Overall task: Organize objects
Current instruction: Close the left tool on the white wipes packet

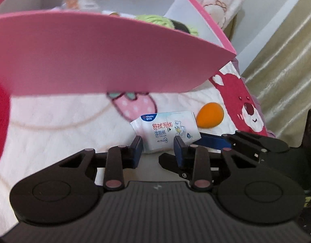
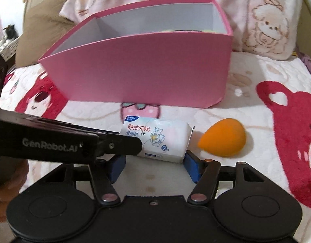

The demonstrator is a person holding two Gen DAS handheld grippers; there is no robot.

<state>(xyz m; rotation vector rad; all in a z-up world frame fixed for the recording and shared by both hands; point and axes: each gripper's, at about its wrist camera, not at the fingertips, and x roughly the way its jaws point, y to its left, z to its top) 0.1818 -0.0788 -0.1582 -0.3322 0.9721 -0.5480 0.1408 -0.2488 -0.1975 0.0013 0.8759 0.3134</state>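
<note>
A small white wet-wipes pack (image 1: 165, 129) (image 2: 161, 135) lies on the quilt just in front of the pink box (image 1: 114, 60) (image 2: 145, 70). My left gripper (image 1: 158, 149) is shut on the pack's near lower part, with both blue pads against it. In the right wrist view one of its black fingers (image 2: 125, 145) crosses over the pack's left end. My right gripper (image 2: 153, 165) straddles the pack lengthwise. Its right pad (image 2: 190, 165) touches the pack's right end, and its left pad stands just clear behind the left gripper. An orange teardrop sponge (image 1: 209, 116) (image 2: 224, 139) rests to the right of the pack.
The quilt (image 2: 256, 77) is white with red bear prints. A plush blanket with sheep figures (image 2: 266, 26) and a brown cushion (image 2: 44, 20) lie behind the box. Inside the box there is something green (image 1: 157, 19) among other items. A hand (image 2: 5, 182) shows at the lower left.
</note>
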